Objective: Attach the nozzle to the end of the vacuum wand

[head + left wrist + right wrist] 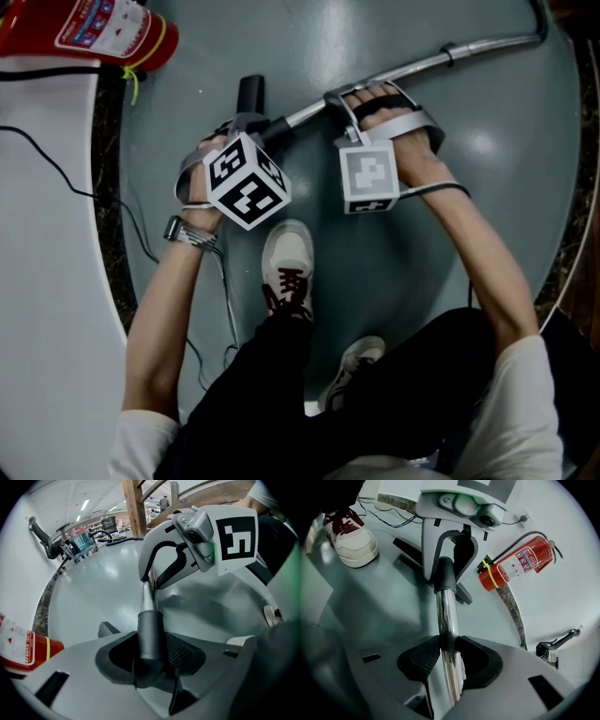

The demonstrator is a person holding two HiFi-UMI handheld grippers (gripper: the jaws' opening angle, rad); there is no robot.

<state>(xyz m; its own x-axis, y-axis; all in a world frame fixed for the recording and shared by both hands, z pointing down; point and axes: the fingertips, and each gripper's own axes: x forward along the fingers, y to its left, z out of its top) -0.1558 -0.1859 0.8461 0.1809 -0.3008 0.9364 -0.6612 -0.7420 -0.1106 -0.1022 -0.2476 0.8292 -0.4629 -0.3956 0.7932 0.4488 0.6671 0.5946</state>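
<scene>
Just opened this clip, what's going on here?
A person works over a grey floor with a gripper in each hand. The left gripper is shut on the dark nozzle. The right gripper is shut on the chrome wand a little way along. The nozzle's sleeve sits over the wand's end, in line with it. Whether it is pushed fully home cannot be told. A red fire extinguisher lies off to the side.
</scene>
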